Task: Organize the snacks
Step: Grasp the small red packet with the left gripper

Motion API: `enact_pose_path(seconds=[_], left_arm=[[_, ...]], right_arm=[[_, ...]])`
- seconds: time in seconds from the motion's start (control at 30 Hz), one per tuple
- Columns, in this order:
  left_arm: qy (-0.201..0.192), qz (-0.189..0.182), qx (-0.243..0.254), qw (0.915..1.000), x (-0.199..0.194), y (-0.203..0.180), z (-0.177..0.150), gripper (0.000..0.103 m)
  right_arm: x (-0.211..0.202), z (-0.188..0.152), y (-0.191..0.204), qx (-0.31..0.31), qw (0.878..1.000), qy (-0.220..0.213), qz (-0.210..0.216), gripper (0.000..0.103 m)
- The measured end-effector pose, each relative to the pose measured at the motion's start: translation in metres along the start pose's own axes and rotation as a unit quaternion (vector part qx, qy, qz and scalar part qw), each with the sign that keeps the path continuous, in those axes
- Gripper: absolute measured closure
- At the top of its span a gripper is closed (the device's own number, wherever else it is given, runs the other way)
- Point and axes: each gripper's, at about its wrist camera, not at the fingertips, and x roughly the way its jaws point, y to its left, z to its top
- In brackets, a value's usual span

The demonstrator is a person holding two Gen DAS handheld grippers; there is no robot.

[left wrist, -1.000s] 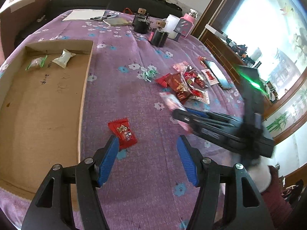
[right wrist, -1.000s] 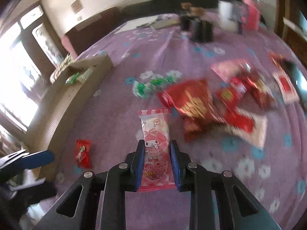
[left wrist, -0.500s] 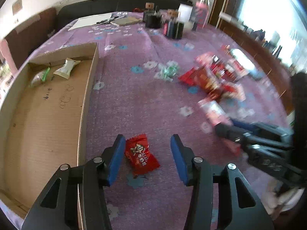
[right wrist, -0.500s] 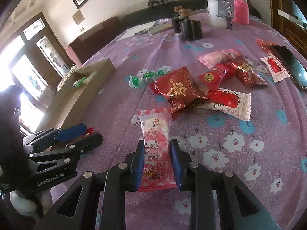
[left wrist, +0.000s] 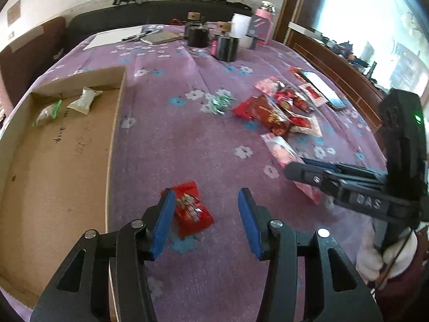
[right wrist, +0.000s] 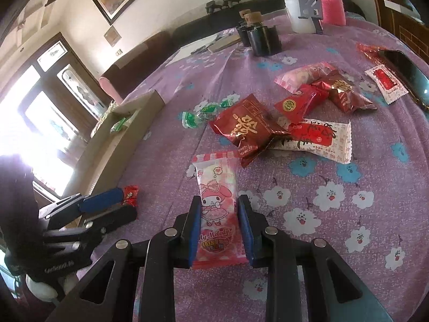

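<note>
The small red foil-wrapped candy (left wrist: 191,210) lies flat on the purple flowered tablecloth (left wrist: 166,145), just beside the open side of the shallow cardboard tray (left wrist: 57,177). A second ago my left gripper (left wrist: 205,218) stood wider and short of it; now the blue pads have drawn in to either side of the candy, and the left pad (left wrist: 163,218) sits right against the wrapper while the right pad stands apart from it. So the jaws are around it but not yet pinching: I judge the grasp is set up, not made.

My right gripper (right wrist: 219,226) is clamped on the long pink cartoon-printed snack packet (right wrist: 218,209), pads pressing both long edges, as it was a second ago; the packet's far end seems to rest on the cloth beside the heap.

Two pale wrapped snacks (left wrist: 65,104) already sit in the tray's far corner. The pile of red and white packets (right wrist: 300,118) and the green-wrapped sweets (right wrist: 203,114) lie loose, well apart from the tray.

Both hands look close to carrying a piece over, though most of the sorting remains.
</note>
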Motion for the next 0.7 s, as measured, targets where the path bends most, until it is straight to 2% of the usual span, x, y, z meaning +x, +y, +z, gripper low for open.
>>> enact_pose_path(seconds=[0.07,0.27,0.3,0.33,0.5,0.63,0.67,0.7], left_arm=[[0.011,0.023,0.004,0.9997,0.007,0.0,0.0,0.056],[0.02,0.073,0.057,0.9955,0.014,-0.019,-0.007,0.057],[0.017,0.072,0.061,0.9954,0.013,-0.021,-0.008,0.071],[0.024,0.048,0.058,0.9969,0.012,-0.021,-0.009,0.083],[0.021,0.008,0.06,0.998,0.008,-0.026,-0.01,0.083],[0.019,0.005,0.055,0.9983,0.007,-0.025,-0.011,0.079],[0.02,0.006,0.057,0.9982,0.007,-0.026,-0.012,0.073],[0.021,0.008,0.061,0.9979,0.006,-0.027,-0.013,0.058]], right_arm=[[0.0,0.0,-0.001,0.002,1.0,0.0,0.002,0.074],[0.0,0.0,-0.002,0.004,1.0,-0.001,0.005,0.074],[0.0,0.0,-0.002,0.004,1.0,-0.001,0.005,0.074],[0.0,0.0,-0.002,0.004,1.0,-0.001,0.005,0.074],[0.0,0.0,-0.002,0.004,1.0,-0.001,0.005,0.073],[0.0,0.0,-0.002,0.004,1.0,-0.001,0.005,0.073],[0.0,0.0,-0.002,0.004,1.0,-0.001,0.005,0.073],[0.0,0.0,-0.002,0.004,1.0,-0.001,0.005,0.073]])
